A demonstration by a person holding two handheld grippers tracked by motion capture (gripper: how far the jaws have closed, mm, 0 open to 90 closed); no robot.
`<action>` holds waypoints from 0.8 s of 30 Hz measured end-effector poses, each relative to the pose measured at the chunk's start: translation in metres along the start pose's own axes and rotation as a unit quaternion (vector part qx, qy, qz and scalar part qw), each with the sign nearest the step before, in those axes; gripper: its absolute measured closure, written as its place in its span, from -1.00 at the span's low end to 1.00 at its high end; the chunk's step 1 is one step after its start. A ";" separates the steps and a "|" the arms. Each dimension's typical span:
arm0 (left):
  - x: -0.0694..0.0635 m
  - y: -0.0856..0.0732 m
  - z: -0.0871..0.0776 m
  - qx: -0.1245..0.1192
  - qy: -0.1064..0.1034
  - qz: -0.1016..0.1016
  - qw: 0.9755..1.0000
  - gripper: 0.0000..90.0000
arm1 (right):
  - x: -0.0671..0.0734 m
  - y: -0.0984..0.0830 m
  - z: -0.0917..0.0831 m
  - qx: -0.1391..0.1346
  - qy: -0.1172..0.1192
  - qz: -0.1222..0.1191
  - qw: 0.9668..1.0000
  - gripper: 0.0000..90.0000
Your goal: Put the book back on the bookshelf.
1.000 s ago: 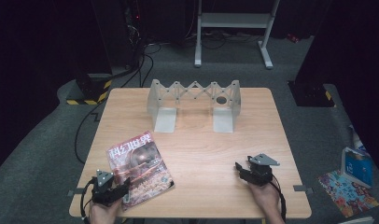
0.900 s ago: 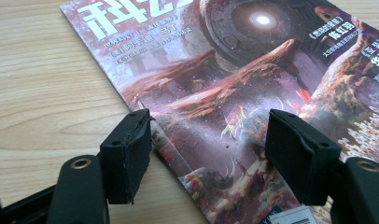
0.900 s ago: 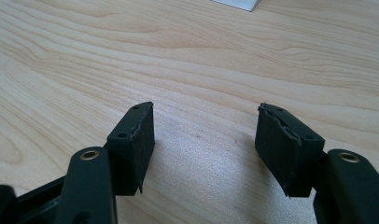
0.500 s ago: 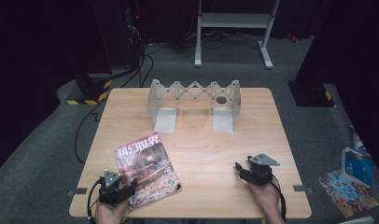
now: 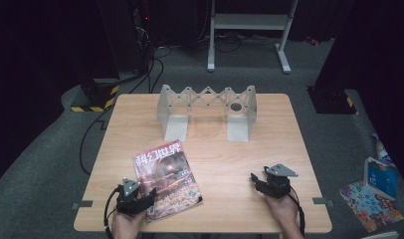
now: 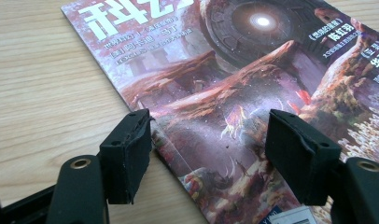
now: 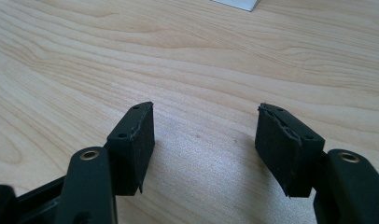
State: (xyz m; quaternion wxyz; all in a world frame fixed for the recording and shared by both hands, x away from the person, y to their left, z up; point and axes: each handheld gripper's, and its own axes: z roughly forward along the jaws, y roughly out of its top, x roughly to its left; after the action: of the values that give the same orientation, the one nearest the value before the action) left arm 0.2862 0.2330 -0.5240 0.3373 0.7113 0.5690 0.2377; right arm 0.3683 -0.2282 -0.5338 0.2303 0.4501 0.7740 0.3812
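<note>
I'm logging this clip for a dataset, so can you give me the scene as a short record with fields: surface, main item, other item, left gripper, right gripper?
surface: wooden table
main item: magazine, lying flat near the front left
other item: grey folding rack, standing toward the far edge
left gripper: jaws open, over the magazine's near corner
right gripper: jaws open, over bare wood, holding nothing
</note>
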 end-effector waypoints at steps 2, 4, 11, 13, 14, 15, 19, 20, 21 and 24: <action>-0.003 0.001 0.002 -0.002 -0.002 0.000 1.000 -0.29 | 0.000 0.000 0.000 0.000 0.000 0.000 1.000 -0.16; -0.007 0.003 0.003 0.000 -0.005 0.004 1.000 -0.30 | 0.000 0.000 0.000 0.000 0.000 0.000 1.000 -0.16; -0.020 0.007 0.010 -0.002 -0.013 0.008 1.000 -0.30 | 0.000 0.000 0.000 0.001 0.000 0.000 1.000 -0.16; -0.022 0.009 0.012 -0.001 -0.016 0.009 1.000 -0.30 | 0.000 0.000 0.000 0.000 0.000 0.000 1.000 -0.16; -0.023 0.009 0.013 -0.002 -0.017 0.009 1.000 -0.30 | 0.000 0.000 0.000 0.000 0.000 -0.001 1.000 -0.16; -0.024 0.010 0.013 0.000 -0.018 0.010 1.000 -0.30 | 0.000 0.000 0.000 0.000 0.000 -0.001 1.000 -0.16; -0.028 0.012 0.016 -0.001 -0.022 0.013 1.000 -0.30 | 0.000 0.000 0.000 0.000 0.000 -0.001 1.000 -0.16; -0.029 0.013 0.016 0.000 -0.022 0.012 1.000 -0.30 | 0.000 0.000 0.000 0.000 0.000 -0.002 1.000 -0.16; -0.030 0.013 0.017 0.001 -0.024 0.012 1.000 -0.30 | 0.000 0.000 0.000 0.000 0.000 0.000 1.000 -0.16; -0.034 0.015 0.019 0.000 -0.026 0.016 1.000 -0.30 | 0.000 0.000 0.000 0.000 0.000 0.000 1.000 -0.16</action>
State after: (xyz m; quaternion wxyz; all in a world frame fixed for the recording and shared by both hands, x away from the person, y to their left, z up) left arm 0.3011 0.1942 -0.5239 0.3477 0.7266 0.5484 0.2245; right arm 0.3682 -0.2282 -0.5338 0.2302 0.4495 0.7743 0.3813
